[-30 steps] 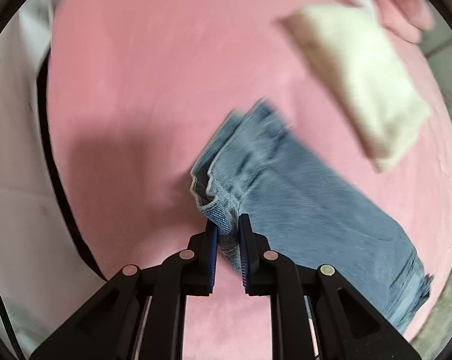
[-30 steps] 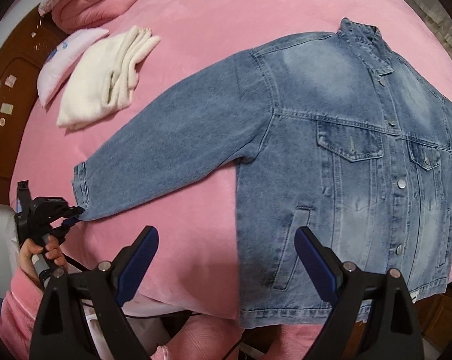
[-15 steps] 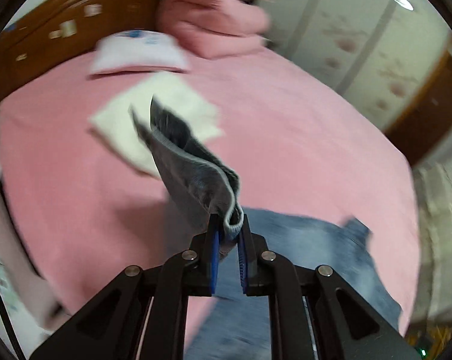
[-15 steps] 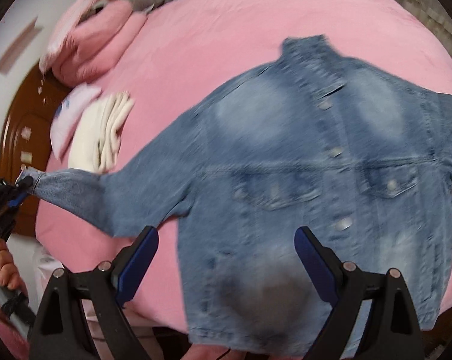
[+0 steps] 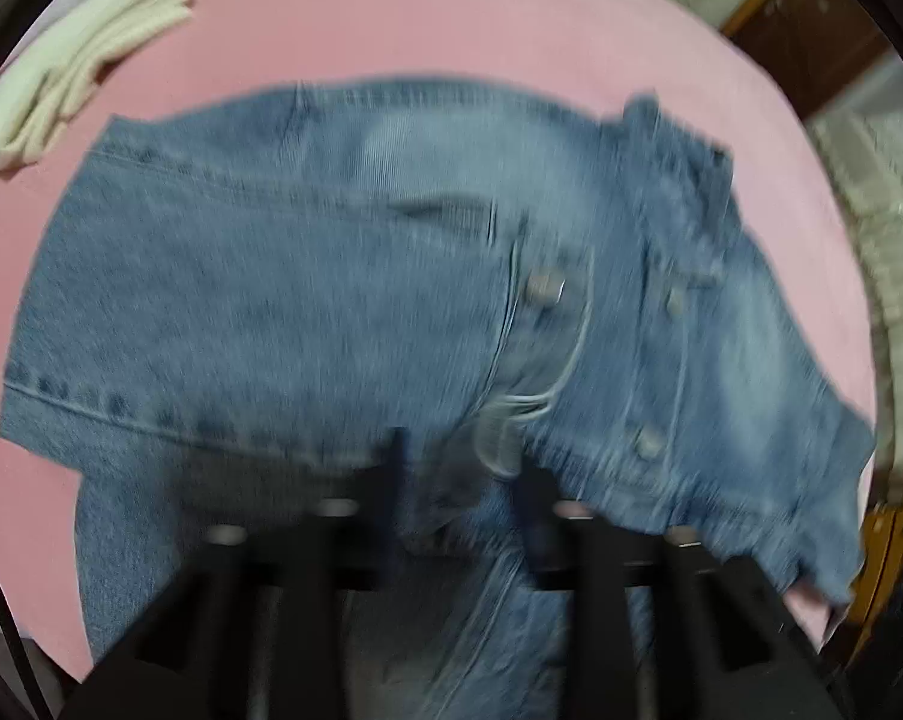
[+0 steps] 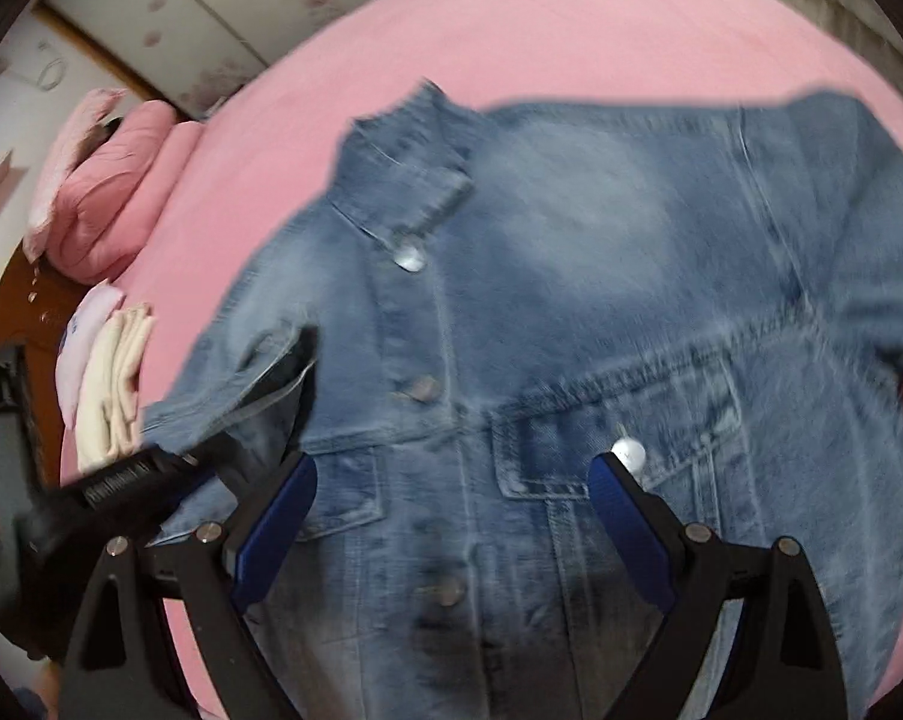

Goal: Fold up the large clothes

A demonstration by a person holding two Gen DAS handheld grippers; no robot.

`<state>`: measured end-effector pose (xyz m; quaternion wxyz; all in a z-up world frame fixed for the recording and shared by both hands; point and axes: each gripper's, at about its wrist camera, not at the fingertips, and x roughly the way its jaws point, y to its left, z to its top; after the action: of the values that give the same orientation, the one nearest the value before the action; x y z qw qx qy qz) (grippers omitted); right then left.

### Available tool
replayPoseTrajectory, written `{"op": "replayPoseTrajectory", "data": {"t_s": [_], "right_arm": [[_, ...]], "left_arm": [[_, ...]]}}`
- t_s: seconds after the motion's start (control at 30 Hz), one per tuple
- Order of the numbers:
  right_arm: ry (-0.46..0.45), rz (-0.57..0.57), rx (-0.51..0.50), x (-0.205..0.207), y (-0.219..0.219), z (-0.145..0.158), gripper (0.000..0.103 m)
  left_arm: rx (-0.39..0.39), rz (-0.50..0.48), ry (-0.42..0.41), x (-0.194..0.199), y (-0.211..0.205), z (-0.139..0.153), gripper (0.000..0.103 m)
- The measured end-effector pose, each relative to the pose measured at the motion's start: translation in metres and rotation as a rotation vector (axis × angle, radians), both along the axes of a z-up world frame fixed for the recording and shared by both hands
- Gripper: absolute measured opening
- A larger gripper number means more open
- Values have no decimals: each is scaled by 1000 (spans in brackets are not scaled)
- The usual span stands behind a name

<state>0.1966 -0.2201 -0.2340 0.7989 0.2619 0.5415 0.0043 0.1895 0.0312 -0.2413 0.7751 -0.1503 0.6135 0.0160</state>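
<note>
Below the right gripper [image 6: 451,498], whose jaws are wide apart and empty, the denim jacket [image 6: 571,300] lies buttoned on the pink bed [image 6: 571,30]. The left gripper [image 5: 460,468] is opening over its folded sleeve [image 5: 241,312].

The right gripper [image 6: 451,516] is matte black — two angular arms with triangular cut-outs, each fixed by round silver screws, ending in deep blue padded fingers [image 6: 274,531]. The left gripper [image 5: 460,486] shares the black frame and pale screw heads, though blur hides its pad colour. Seen from the right wrist, its black body carries small white lettering — too smeared to read.
</note>
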Motion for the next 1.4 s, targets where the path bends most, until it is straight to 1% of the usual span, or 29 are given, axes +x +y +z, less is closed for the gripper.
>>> {"op": "replayPoseTrajectory", "data": {"t_s": [0.03, 0.07, 0.13, 0.2, 0.23, 0.3, 0.37, 0.43, 0.5, 0.57, 0.6, 0.63, 0.7, 0.77, 0.8, 0.83, 0.9, 0.97, 1.0, 1.03, 1.07, 1.1, 1.13, 1.23, 1.27, 1.3, 1.33, 1.4], "right_arm": [[13, -6, 29, -1, -2, -8, 92], [21, -4, 49, -1, -2, -12, 92], [30, 18, 78, -1, 3, -17, 91], [32, 49, 92, -2, 13, -18, 87], [34, 56, 123, -1, 21, -18, 85], [35, 81, 223, 1, 34, -17, 83], [37, 123, 277, 5, 53, -18, 82], [55, 157, 275, 10, 75, -22, 78], [91, 175, 227, 16, 95, -31, 67], [94, 156, 165, 19, 105, -35, 63], [88, 140, 120, 20, 109, -36, 62], [86, 132, 100, 19, 111, -36, 62], [75, 108, 73, 21, 114, -38, 62], [56, 87, 59, 24, 116, -40, 61], [39, 78, 45, 25, 116, -39, 53], [20, 67, 18, 26, 117, -36, 48], [2, 50, 3, 32, 117, -35, 32], [-4, 42, 49, 36, 112, -38, 22], [-4, 42, 82, 40, 109, -41, 14], [-23, 45, 125, 42, 108, -41, 13], [-59, 43, 122, 41, 107, -36, 11], [-107, 48, 93, 42, 109, -27, 10], [-164, 67, 66, 43, 113, -13, 9], [-297, 77, 64, 51, 119, 28, 9], [-354, 80, 63, 55, 120, 47, 9], [-411, 85, 45, 58, 120, 66, 9], [-450, 90, 33, 60, 117, 80, 9], [-526, 99, -2, 67, 111, 110, 8]], "left_arm": [[15, -13, 6, -7, 4, -2, 73], [33, -19, -7, -14, 5, -2, 79], [73, -31, -28, -28, 13, 6, 81], [113, -51, -6, -39, 25, 12, 83], [148, -49, 18, -44, 37, 17, 85], [200, -19, 51, -56, 56, 16, 85], [235, 20, 85, -73, 85, 11, 85], [285, 56, 113, -81, 110, -1, 85], [325, 85, 117, -84, 131, -12, 85], [300, 93, 95, -83, 150, -17, 85], [283, 91, 82, -82, 154, -18, 85], [265, 79, 58, -79, 159, -17, 85], [264, 39, 9, -71, 159, -18, 85], [281, 3, -10, -62, 159, -21, 85], [279, -4, -11, -56, 159, -26, 85], [266, -3, -10, -53, 161, -29, 85], [235, 6, -8, -48, 165, -35, 85], [218, 16, -5, -48, 170, -42, 85], [214, 21, -5, -47, 172, -45, 85], [213, 26, -9, -47, 174, -47, 83], [214, 30, -16, -46, 175, -47, 78], [220, 31, -20, -45, 176, -48, 73], [231, 31, -23, -44, 177, -47, 65], [218, 38, -18, -36, 183, -48, 63], [213, 42, -20, -34, 185, -48, 61], [210, 41, -23, -32, 187, -47, 60], [212, 37, -24, -30, 187, -47, 58], [199, 22, -29, -28, 185, -46, 45]]}}
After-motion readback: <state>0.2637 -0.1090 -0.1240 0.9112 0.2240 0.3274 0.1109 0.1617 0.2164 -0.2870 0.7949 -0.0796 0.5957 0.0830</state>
